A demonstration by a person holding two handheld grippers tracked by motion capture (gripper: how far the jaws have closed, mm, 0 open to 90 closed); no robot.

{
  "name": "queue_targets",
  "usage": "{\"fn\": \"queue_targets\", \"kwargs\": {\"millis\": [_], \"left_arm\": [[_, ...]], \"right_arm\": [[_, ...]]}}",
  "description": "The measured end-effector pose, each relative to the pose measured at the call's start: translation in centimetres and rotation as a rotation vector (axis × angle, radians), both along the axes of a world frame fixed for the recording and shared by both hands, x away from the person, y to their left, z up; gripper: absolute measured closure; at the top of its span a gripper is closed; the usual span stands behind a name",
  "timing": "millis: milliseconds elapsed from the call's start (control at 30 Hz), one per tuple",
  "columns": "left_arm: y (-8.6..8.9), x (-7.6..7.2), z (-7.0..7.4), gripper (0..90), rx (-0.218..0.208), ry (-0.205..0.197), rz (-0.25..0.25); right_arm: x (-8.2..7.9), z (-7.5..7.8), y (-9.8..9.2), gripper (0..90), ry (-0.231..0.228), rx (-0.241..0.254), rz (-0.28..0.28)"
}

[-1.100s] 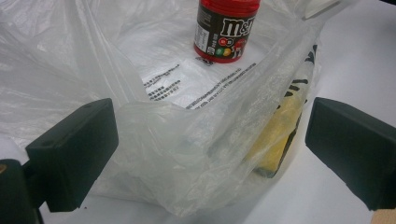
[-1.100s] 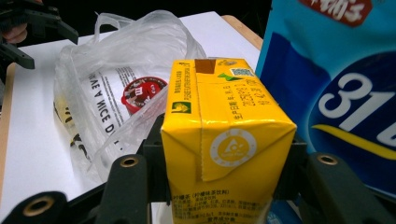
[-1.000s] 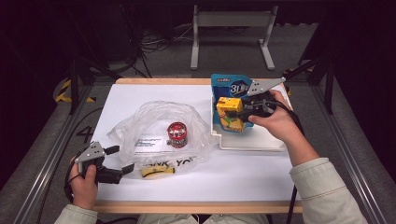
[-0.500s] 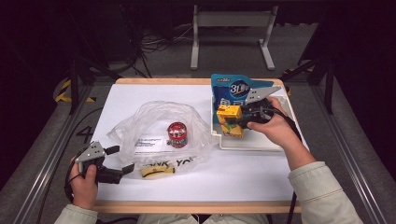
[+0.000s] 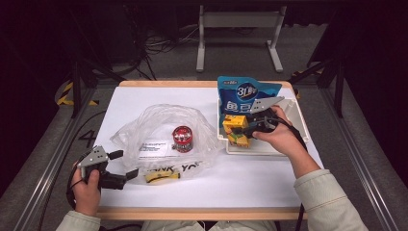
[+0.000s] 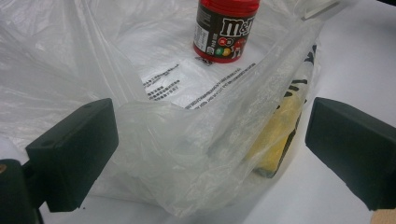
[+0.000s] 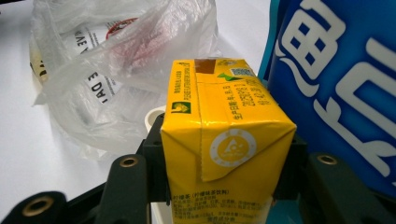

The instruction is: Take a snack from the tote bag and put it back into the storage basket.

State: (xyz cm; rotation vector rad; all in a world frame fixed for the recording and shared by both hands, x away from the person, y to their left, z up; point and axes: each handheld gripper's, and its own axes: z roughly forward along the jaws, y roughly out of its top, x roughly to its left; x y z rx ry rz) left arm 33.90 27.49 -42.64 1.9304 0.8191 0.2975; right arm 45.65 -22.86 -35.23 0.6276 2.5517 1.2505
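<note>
Clamping yellow carton (image 7: 227, 140) | right gripper (image 5: 248, 129) | over white tray (image 5: 294, 108) edge

A white-topped table (image 5: 159, 98) with a wooden edge carries two things directly. Around nine o'clock from its centre sprawls a crumpled clear plastic bag (image 5: 159, 120), printed sheet flat beneath it. Toward two o'clock sits a white tray (image 5: 294, 113), touching the tabletop's right side.

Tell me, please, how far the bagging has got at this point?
Done: the red candy jar lies in the plastic bag. In hand: the right gripper clamps the yellow drink carton at the white tray. Left: carton and blue pouch.
</note>
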Motion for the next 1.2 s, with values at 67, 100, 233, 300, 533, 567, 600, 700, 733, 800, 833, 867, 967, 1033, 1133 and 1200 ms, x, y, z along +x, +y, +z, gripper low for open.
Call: {"fn": "queue_targets", "kwargs": {"millis": [67,100,233,300,533,567,600,700,733,800,833,867,967,1033,1133,1200], "left_arm": [[0.0,0.0,0.0,3.3,0.007,-0.007,-0.003],[0.0,0.1,0.0,3.3,0.007,-0.006,-0.005],[0.0,0.0,0.0,3.3,0.004,-0.004,-0.001],[0.0,0.1,0.0,3.3,0.007,-0.007,-0.002],[0.0,0.0,0.0,3.3,0.006,-0.004,-0.002],[0.0,0.0,0.0,3.3,0.003,-0.002,0.000],[0.0,0.0,0.0,3.3,0.001,-0.001,0.000],[0.0,0.0,0.0,3.3,0.003,-0.003,-0.002],[0.0,0.0,0.0,3.3,0.002,-0.001,-0.002],[0.0,0.1,0.0,3.3,0.004,-0.004,-0.004],[0.0,0.1,0.0,3.3,0.004,-0.004,-0.004],[0.0,0.1,0.0,3.3,0.004,-0.004,-0.004],[0.0,0.1,0.0,3.3,0.005,-0.005,-0.005],[0.0,0.1,0.0,3.3,0.004,-0.004,-0.004],[0.0,0.0,0.0,3.3,0.003,-0.004,-0.004],[0.0,0.0,0.0,3.3,0.001,-0.003,-0.002]], "right_arm": [[0.1,-0.2,-0.1,53.0,0.003,-0.005,0.001],[0.1,-0.4,-0.1,53.0,0.002,-0.003,0.002],[0.2,-1.0,-0.2,53.0,0.005,-0.006,-0.002],[0.3,-1.2,-0.1,53.0,0.005,-0.009,-0.002],[0.4,-2.1,0.0,52.8,0.005,-0.014,0.003],[0.5,-2.2,0.0,52.8,0.001,-0.018,0.003],[0.5,-2.2,0.0,52.8,-0.002,-0.024,0.003],[0.6,-2.4,0.0,52.7,-0.003,-0.034,0.003],[0.6,-2.4,0.0,52.7,-0.003,-0.035,0.005],[0.6,-2.5,-0.1,52.7,-0.006,-0.033,0.006],[0.6,-2.5,-0.1,52.6,-0.008,-0.032,0.007],[0.6,-2.5,-0.1,52.6,-0.009,-0.033,0.008],[0.5,-2.5,-0.1,52.5,-0.009,-0.034,0.012],[0.5,-2.5,-0.1,52.3,-0.008,-0.035,0.014],[0.5,-2.5,-0.2,52.2,-0.005,-0.040,0.017],[0.5,-2.5,-0.3,52.0,-0.005,-0.038,0.017]]}}
